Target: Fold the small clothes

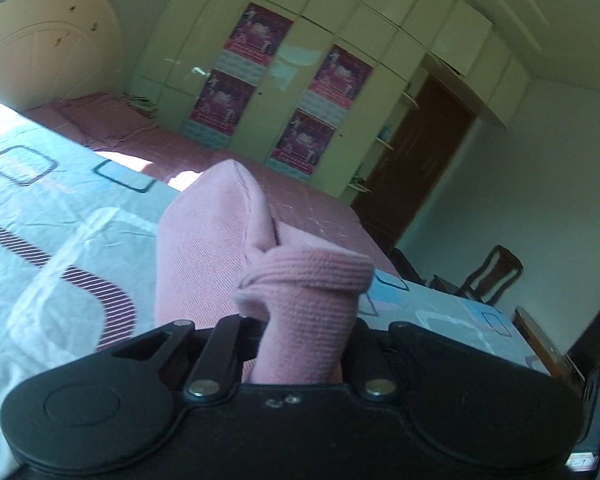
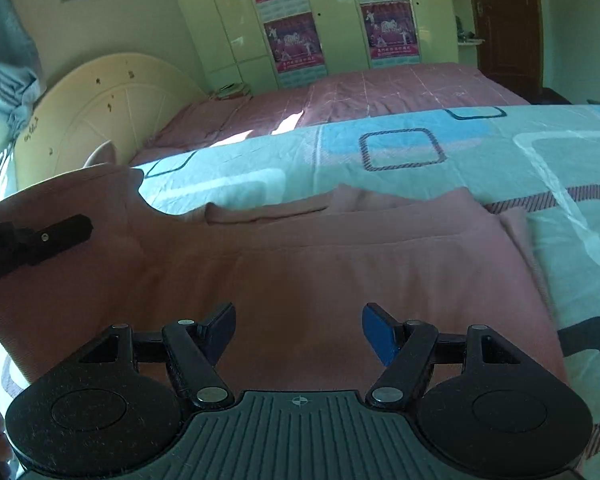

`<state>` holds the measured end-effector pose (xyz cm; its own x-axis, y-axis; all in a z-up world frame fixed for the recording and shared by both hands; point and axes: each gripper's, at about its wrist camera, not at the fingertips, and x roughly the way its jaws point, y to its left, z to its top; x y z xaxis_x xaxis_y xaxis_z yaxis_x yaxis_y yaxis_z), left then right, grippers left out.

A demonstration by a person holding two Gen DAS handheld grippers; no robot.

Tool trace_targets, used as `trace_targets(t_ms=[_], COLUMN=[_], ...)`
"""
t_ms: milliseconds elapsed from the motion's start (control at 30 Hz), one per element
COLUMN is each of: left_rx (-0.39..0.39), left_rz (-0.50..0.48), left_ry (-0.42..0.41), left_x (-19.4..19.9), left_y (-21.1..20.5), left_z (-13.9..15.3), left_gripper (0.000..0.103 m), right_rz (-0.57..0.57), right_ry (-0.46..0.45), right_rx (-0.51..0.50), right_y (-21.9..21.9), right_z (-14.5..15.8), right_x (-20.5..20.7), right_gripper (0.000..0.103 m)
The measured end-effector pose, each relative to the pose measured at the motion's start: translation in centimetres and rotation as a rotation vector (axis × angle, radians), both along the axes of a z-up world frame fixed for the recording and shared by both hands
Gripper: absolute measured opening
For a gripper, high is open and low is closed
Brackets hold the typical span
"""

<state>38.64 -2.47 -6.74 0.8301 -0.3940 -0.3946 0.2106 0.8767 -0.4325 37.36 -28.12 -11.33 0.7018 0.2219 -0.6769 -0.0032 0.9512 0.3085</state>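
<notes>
Left wrist view: left tool (image 1: 300, 344) pinching a pink garment (image 1: 204, 248) edge, lifted mid-fold.
Right tool (image 2: 299, 334) spread, hovering above cloth on the bed (image 2: 500, 152); next, likely carry the edge across.

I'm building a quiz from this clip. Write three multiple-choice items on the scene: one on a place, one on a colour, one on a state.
1. Where does the garment lie?
A. on the patterned bedsheet
B. on a chair
C. on the floor

2. What colour is the garment?
A. green
B. pink
C. black

3. How do the right tongs stand?
A. shut on the garment
B. open above the garment
C. shut on the bedsheet

Key:
1 A, the pink garment is spread on the blue patterned bedsheet.
2 B, its knit reads pink in both views.
3 B, the right tongs have parted fingers with cloth showing between, while the left tongs pinch a lifted edge.
</notes>
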Motion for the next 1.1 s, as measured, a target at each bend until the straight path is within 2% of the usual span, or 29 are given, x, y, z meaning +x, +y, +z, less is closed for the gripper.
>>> trace_targets(t_ms=[133, 233, 333, 400, 433, 467, 533, 600, 633, 700, 800, 900, 933, 1033, 1067, 1100], left_rx=[0.066, 0.148, 0.245, 0.338, 0.373, 0.392, 0.383, 0.362, 0.356, 0.339, 0.293, 0.271, 0.274, 0.268, 0.256, 0.246], left_rz=[-0.166, -0.263, -0.329, -0.371, -0.390, -0.409, -0.435, -0.463, -0.467, -0.453, -0.337, -0.216, -0.183, -0.114, -0.089, -0.070], left_ry=[-0.002, 0.043, 0.065, 0.057, 0.052, 0.052, 0.055, 0.070, 0.076, 0.075, 0.054, 0.056, 0.060, 0.082, 0.090, 0.094], left_x=[0.4, -0.4, -2.2, -3.7, -4.4, -5.0, -5.9, -6.9, -7.3, -8.0, -8.4, -7.5, -7.1, -5.6, -4.9, -4.5], left_y=[-7.9, -12.7, -15.1, -16.0, -16.2, -16.0, -15.3, -14.3, -13.6, -12.1, -8.8, -5.9, -5.4, -4.1, -3.9, -3.8], left_z=[-1.3, -4.2, -6.5, -7.5, -7.8, -7.9, -7.5, -6.8, -6.5, -5.8, -4.3, -3.7, -3.7, -3.9, -3.8, -3.7], left_gripper=[0.011, 0.011, 0.014, 0.024, 0.026, 0.032, 0.043, 0.065, 0.067, 0.067, 0.067, 0.067, 0.067, 0.067, 0.066, 0.066], right_rz=[-0.089, -0.142, -0.148, -0.116, -0.094, -0.067, -0.028, -0.001, 0.009, 0.018, 0.026, 0.023, 0.023, 0.027, 0.035, 0.038], right_ry=[0.015, 0.034, 0.036, 0.037, 0.040, 0.040, 0.059, 0.087, 0.102, 0.125, 0.133, 0.148, 0.149, 0.149, 0.147, 0.143], right_rx=[0.050, 0.088, 0.156, 0.200, 0.213, 0.226, 0.246, 0.265, 0.281, 0.298, 0.315, 0.314, 0.329, 0.330, 0.329, 0.325], right_y=[-5.6, -9.2, -11.4, -11.6, -11.4, -11.0, -10.0, -9.2, -8.8, -8.3, -7.9, -7.6, -7.7, -7.6, -7.6, -7.4], right_z=[-0.1, -0.4, -0.2, -0.1, -0.1, -0.1, -0.6, -1.3, -1.7, -2.6, -3.4, -4.2, -4.3, -4.4, -4.3, -4.1], right_x=[-1.5, -2.7, -3.5, -3.2, -3.0, -2.9, -2.4, -1.7, -1.4, -0.7, 0.0, 0.5, 0.4, 0.5, 0.7, 0.7], right_gripper=[0.069, 0.069, 0.069, 0.069, 0.069, 0.069, 0.069, 0.069, 0.069, 0.069, 0.068, 0.039, 0.033, 0.030, 0.019, 0.014])
